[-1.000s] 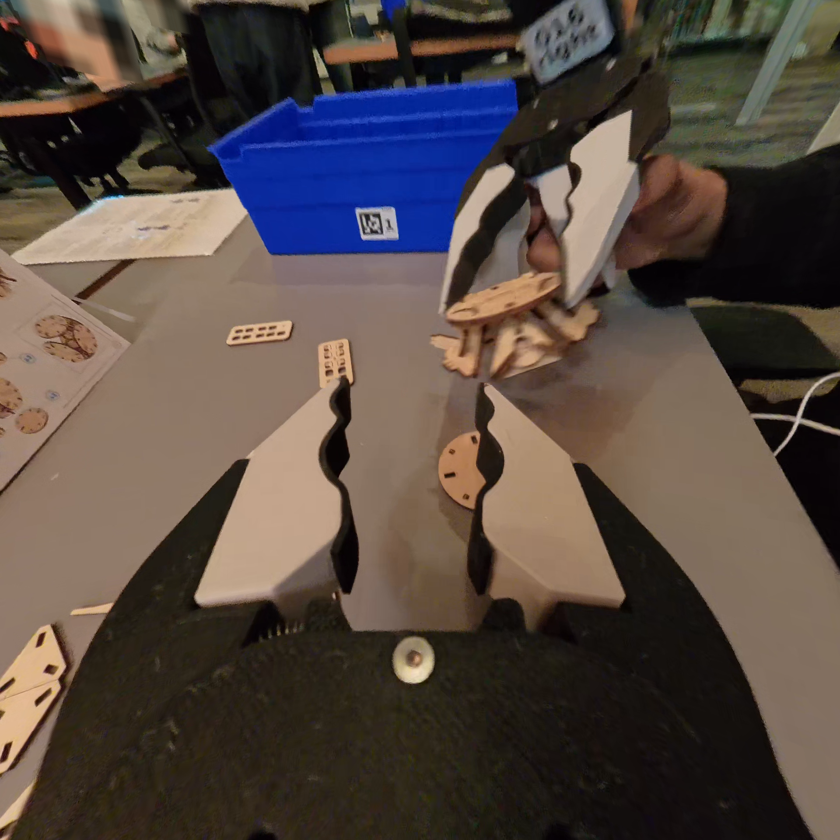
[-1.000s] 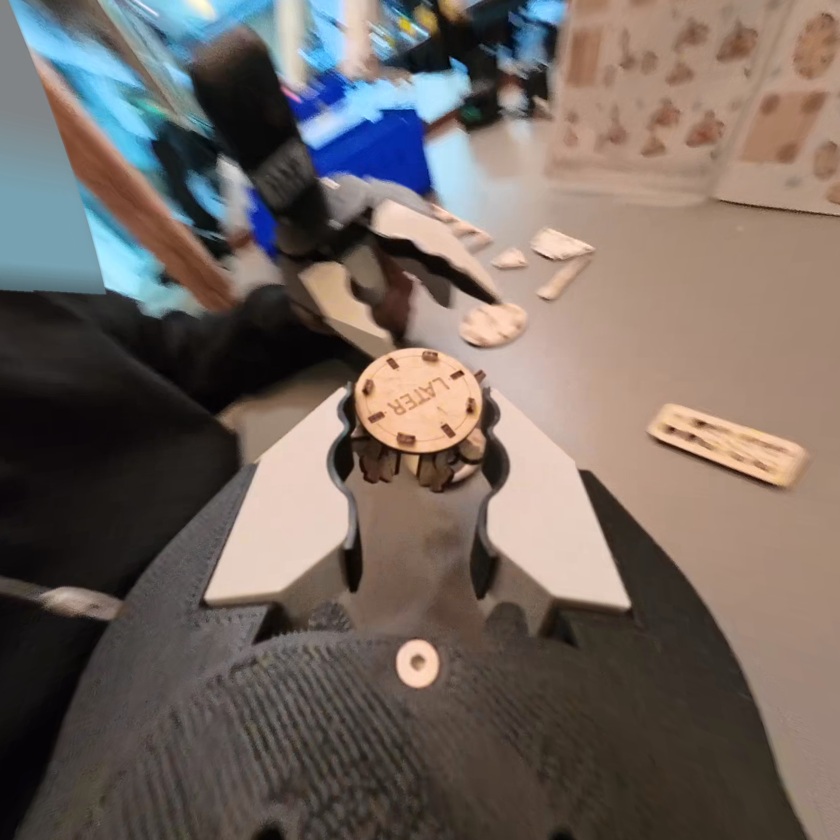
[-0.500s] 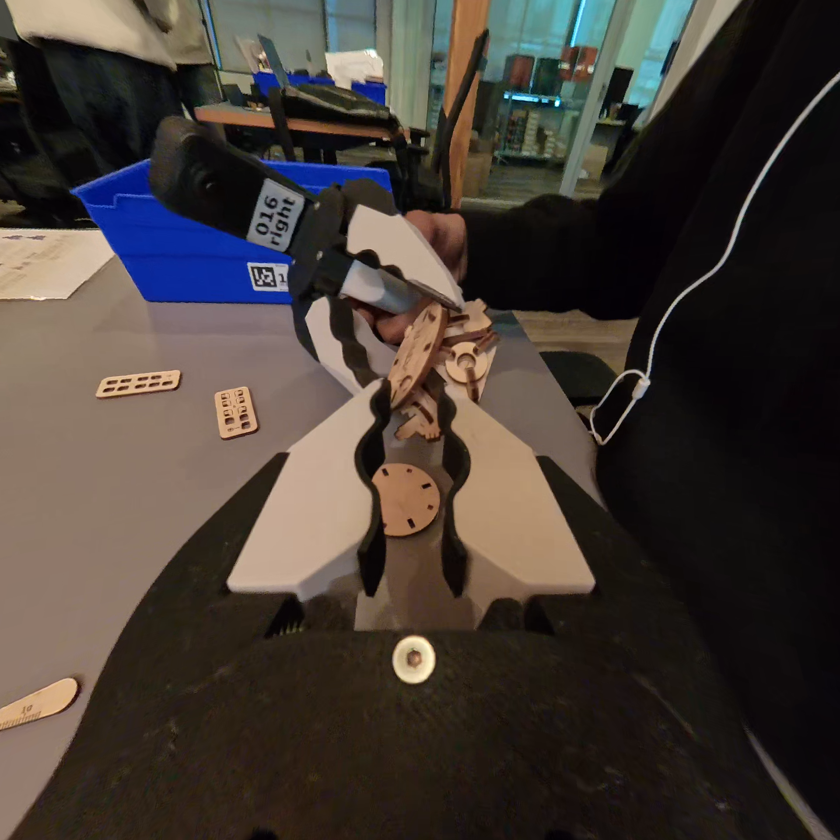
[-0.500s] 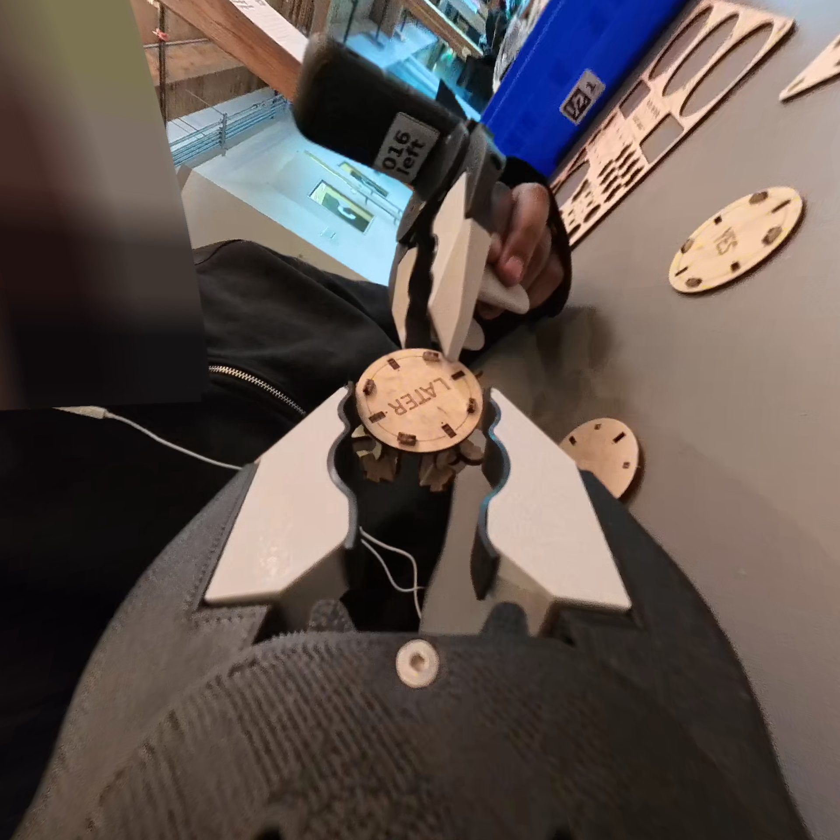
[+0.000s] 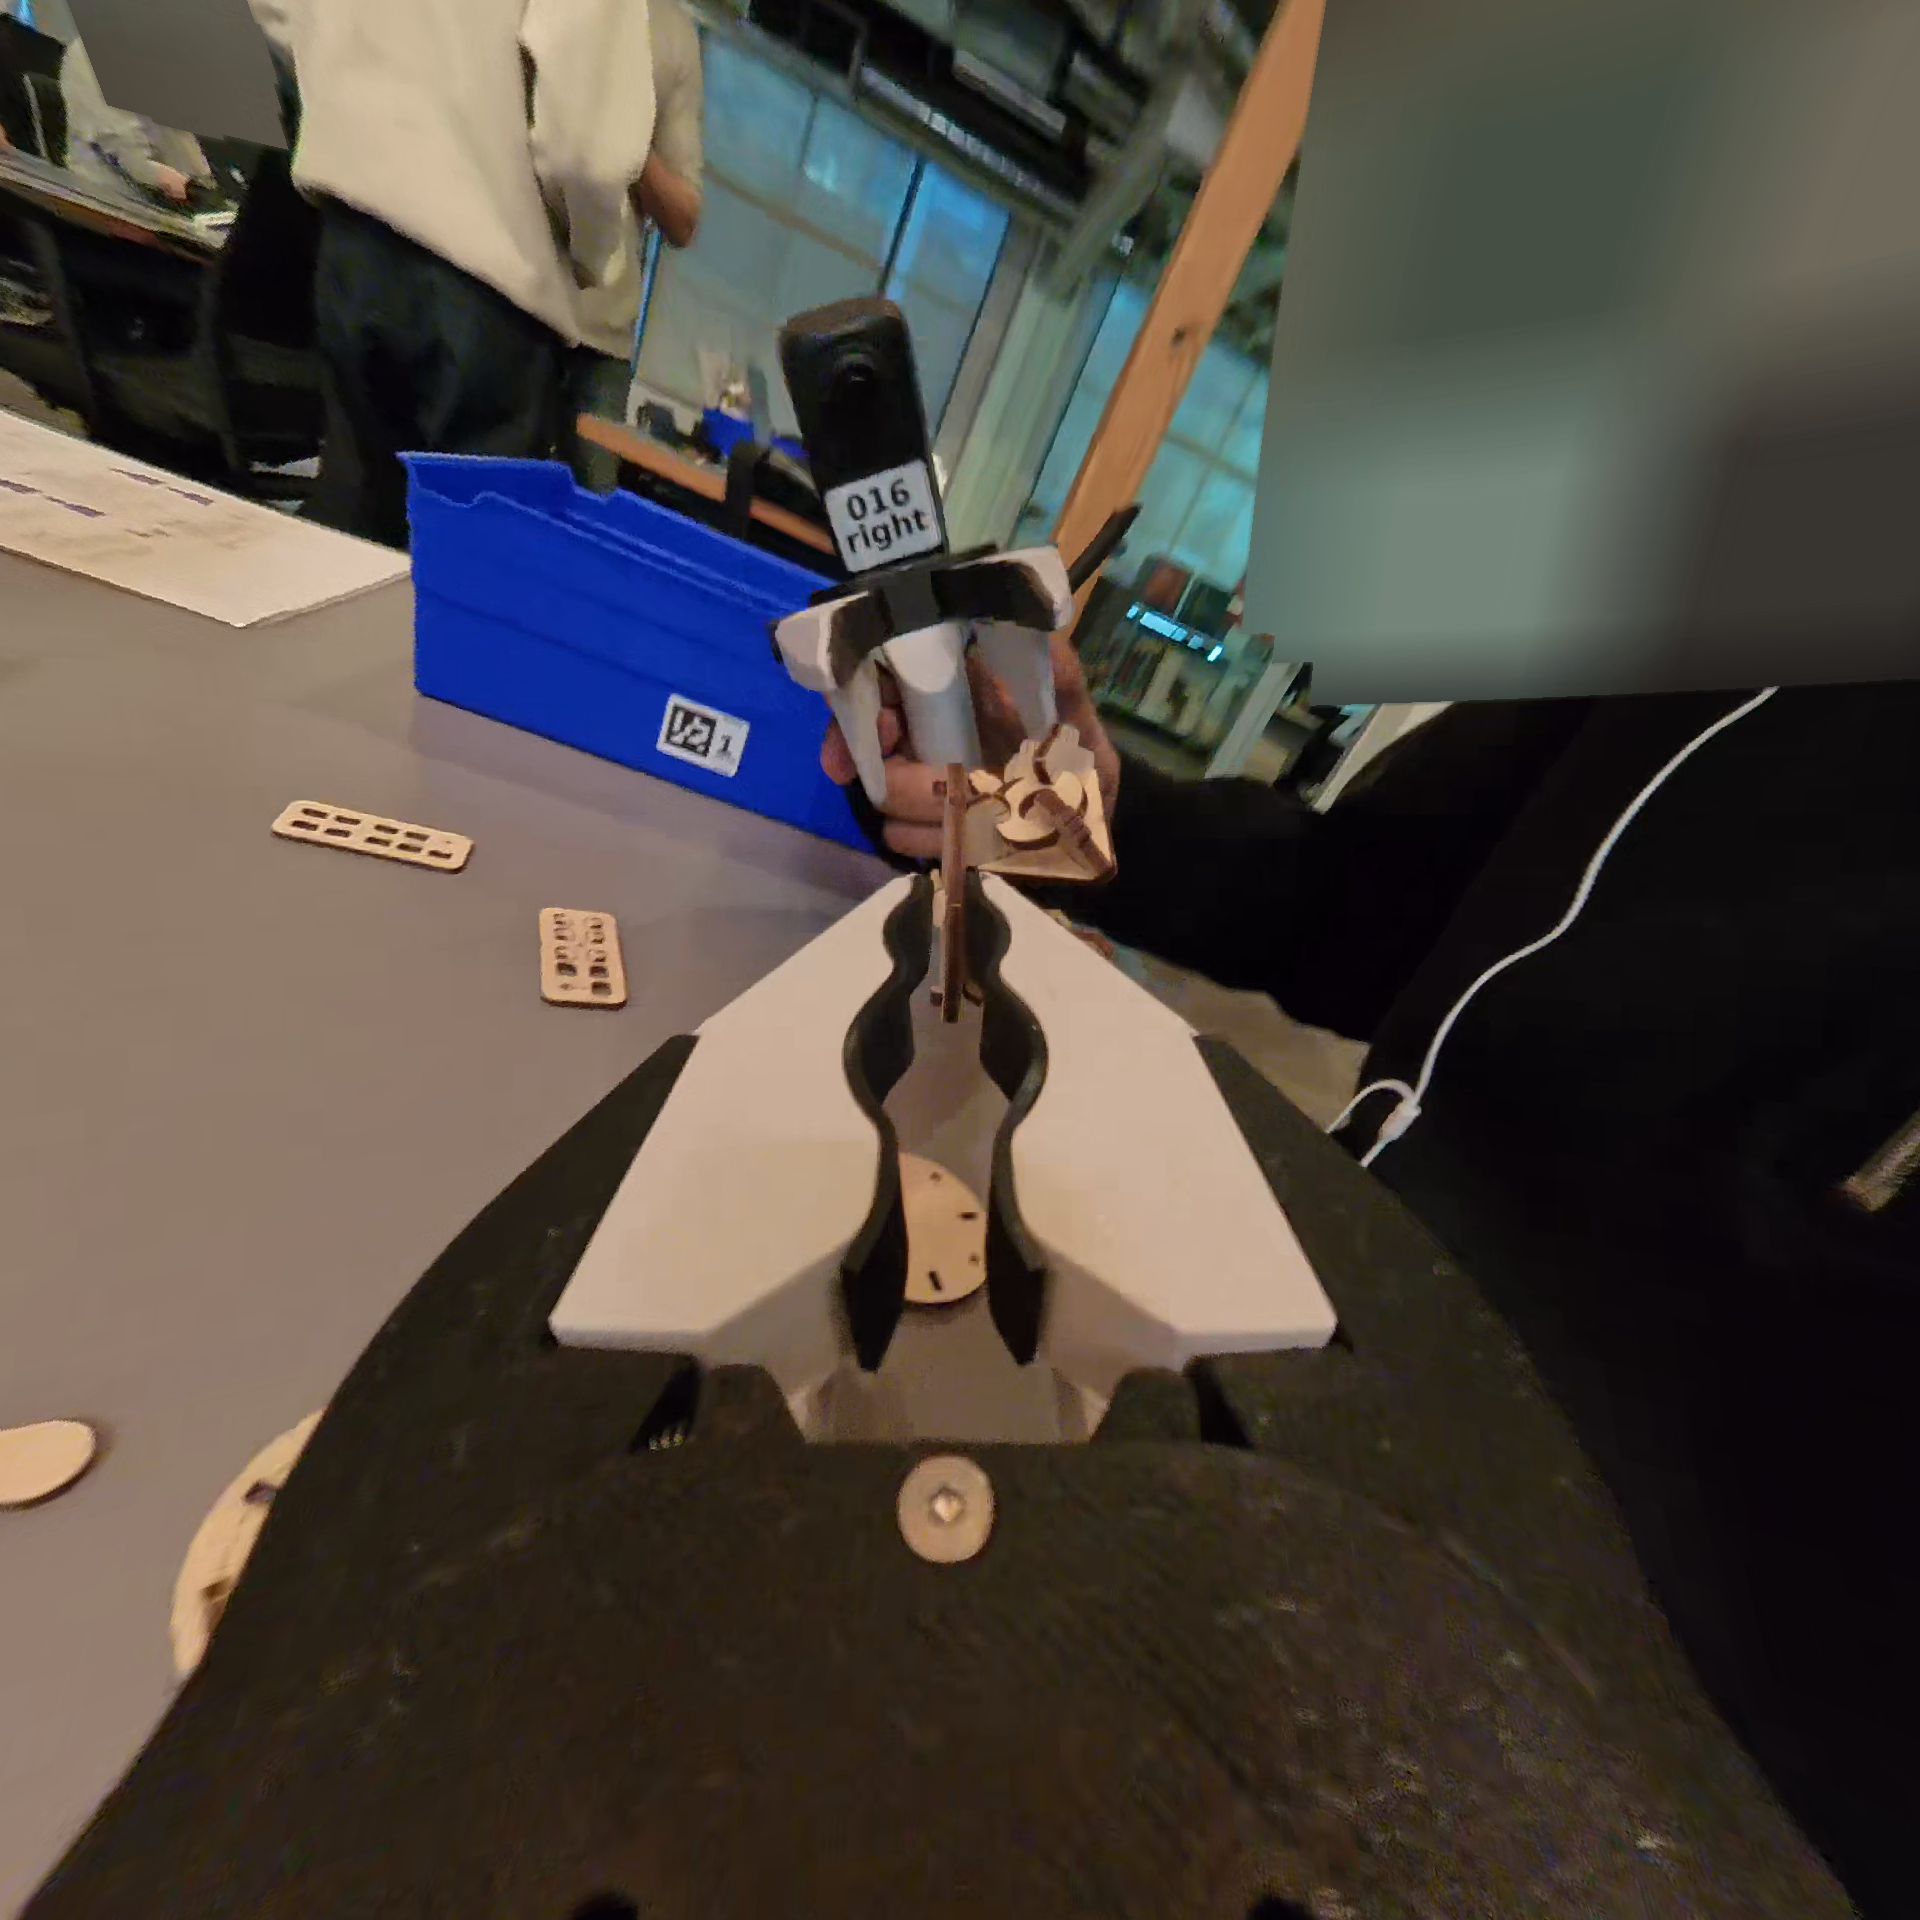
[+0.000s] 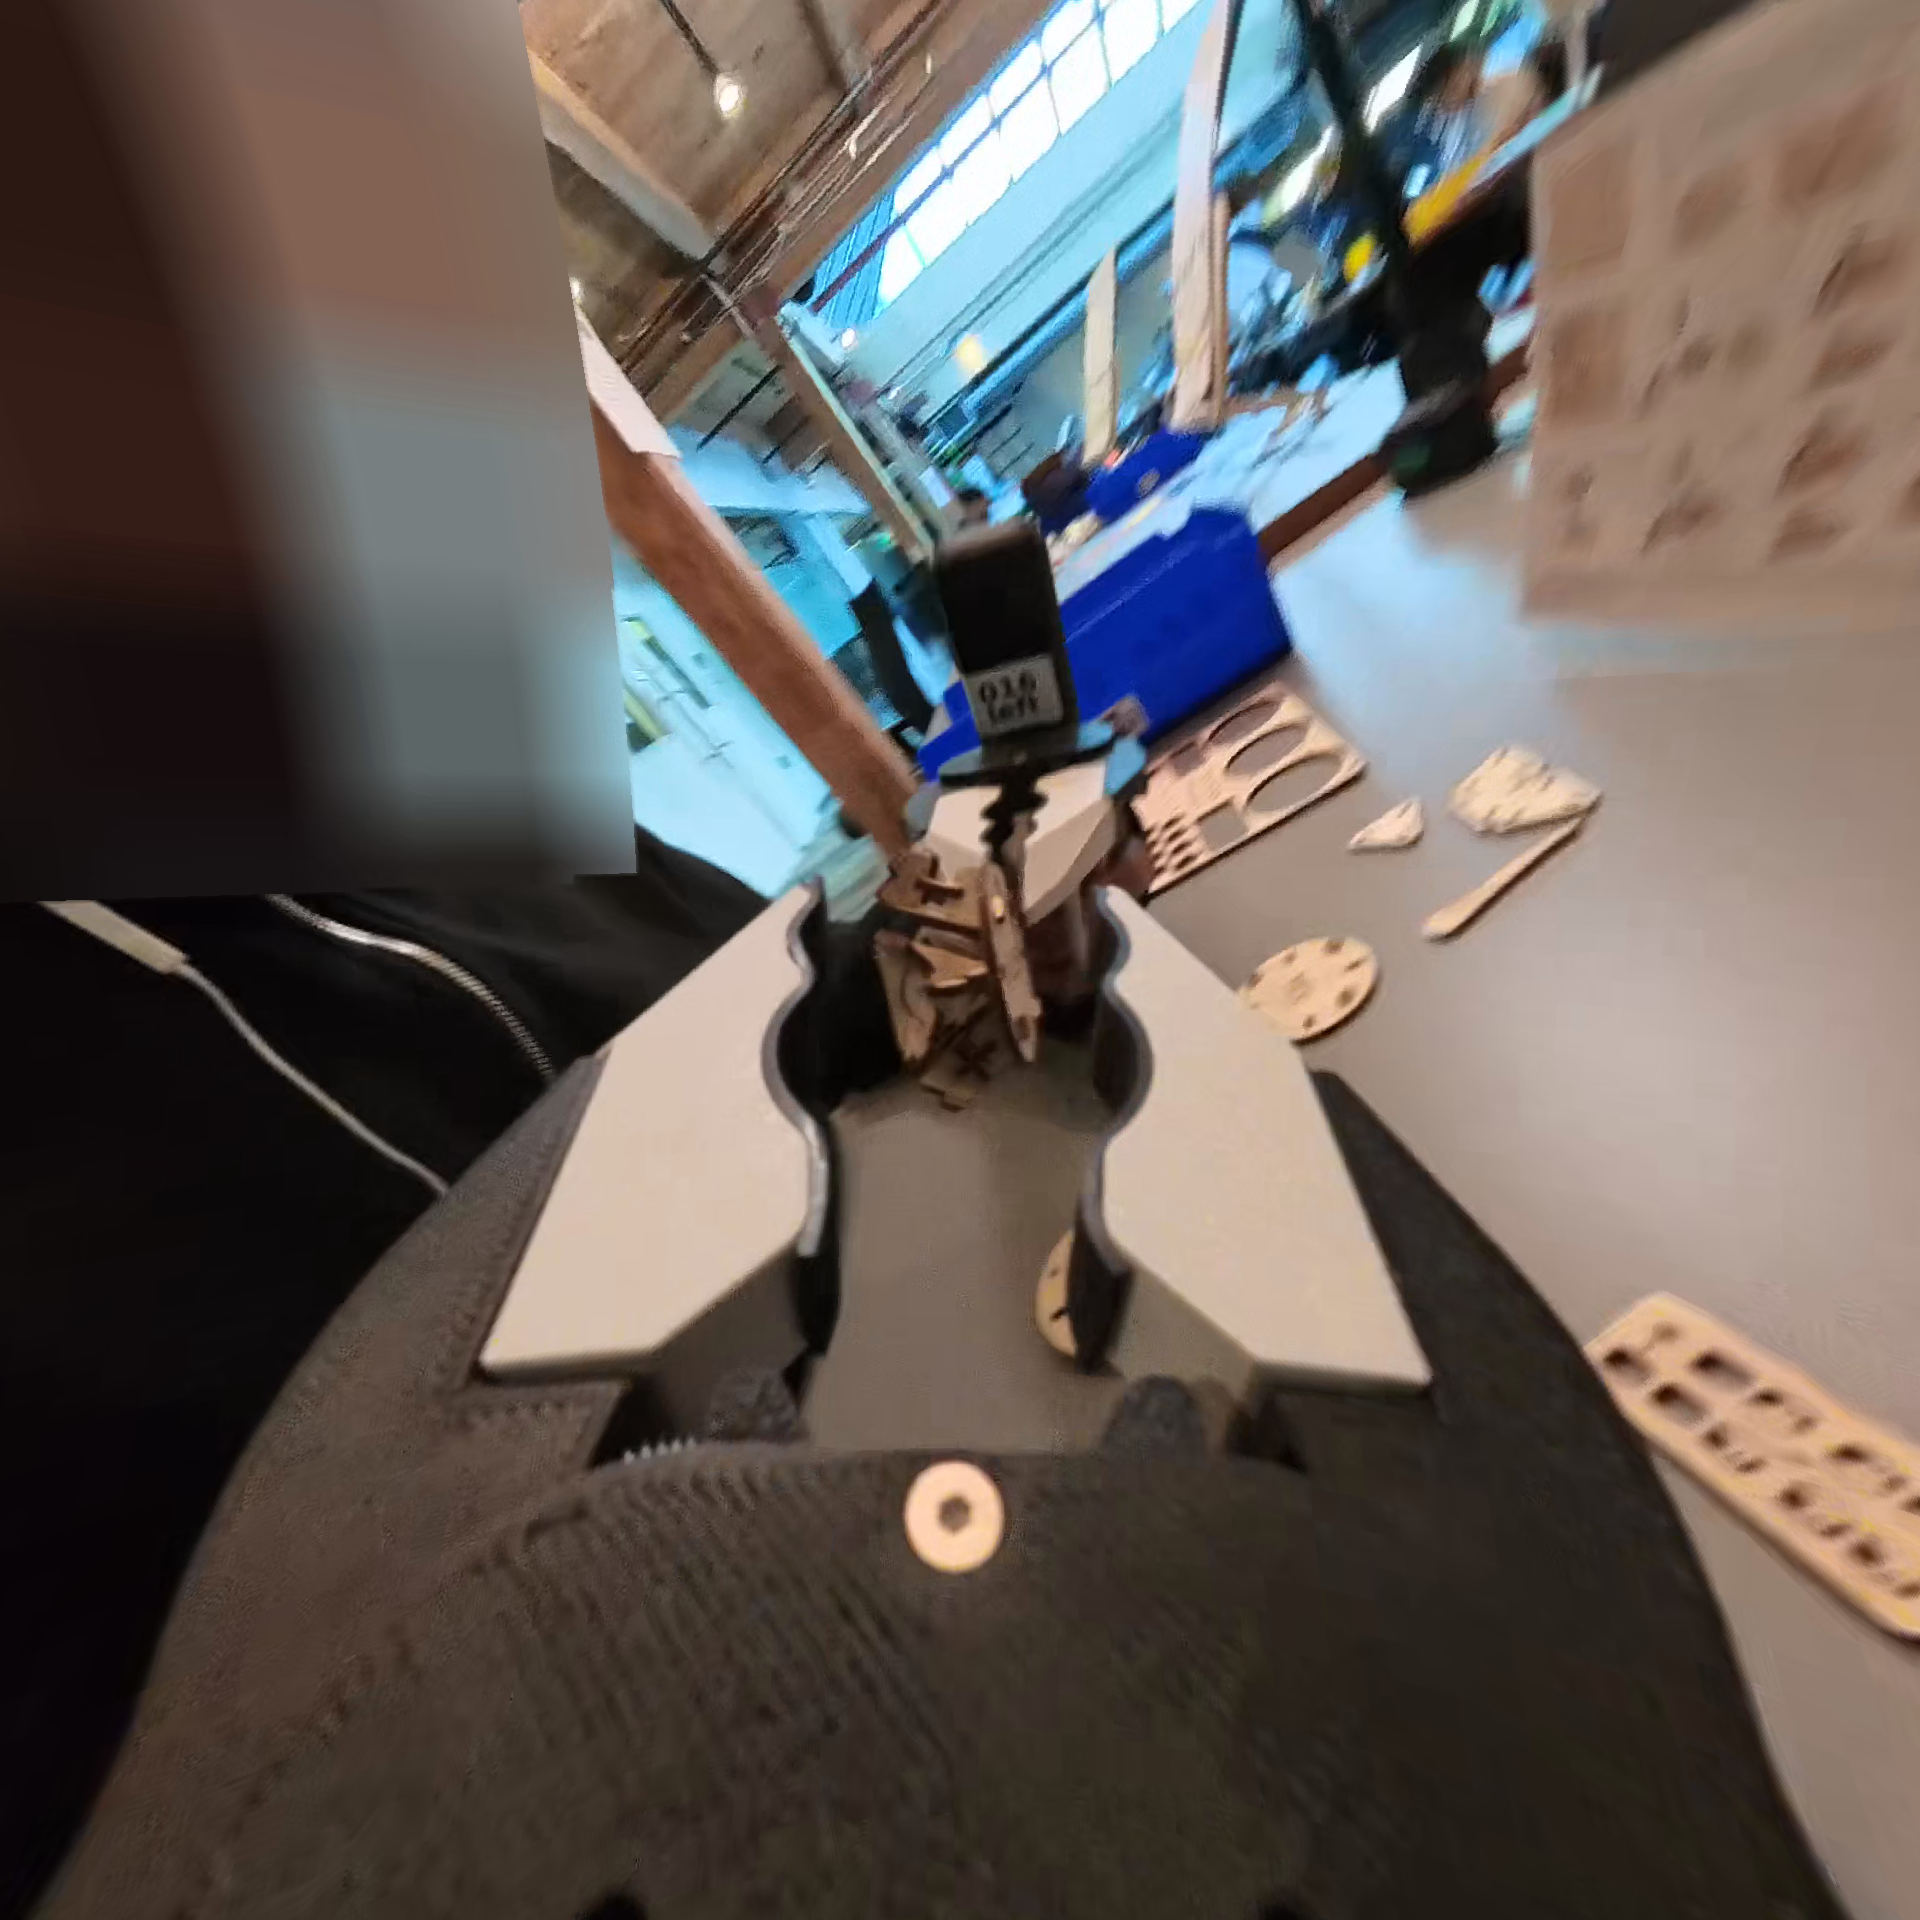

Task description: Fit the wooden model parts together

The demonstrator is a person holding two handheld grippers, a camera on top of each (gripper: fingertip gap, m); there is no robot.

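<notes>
On the far left of the left wrist view the grey counter [image 5: 260, 1091] lies mostly open, its far edge carrying a white printed sheet [image 5: 177, 530] and, nearer, a slotted wooden strip [image 5: 371, 834] and a smaller punched wooden tile [image 5: 583, 957], well apart from each other with bare surface between them. A blue plastic bin [image 5: 613, 634] stands behind them near the counter's far edge, a small black-and-white coded sticker on its front wall. A wooden disc [image 5: 940, 1231] lies flat on the counter below the left gripper [image 5: 948, 894], whose fingers [image 5: 790, 1122] are drawn narrow at the tips and pinch the thin edge-on disc of a wooden assembly [image 5: 1039, 810]. That assembly hangs in the air above the counter's right edge, in front of a person's black jacket [image 5: 1558, 1039] with a white cord running down it. The right gripper [image 6: 961, 914], seen opposite with a white label on its black camera block, has its fingers [image 6: 686, 1143] spread fairly wide on either side of the same assembly; blur keeps me from telling whether they press on it. Farther right, in the right wrist view, a cut-out wooden sheet [image 6: 1247, 779], loose wooden offcuts [image 6: 1522, 795] and another slotted disc [image 6: 1311, 985] are scattered on the counter, with open grey surface beyond.
</notes>
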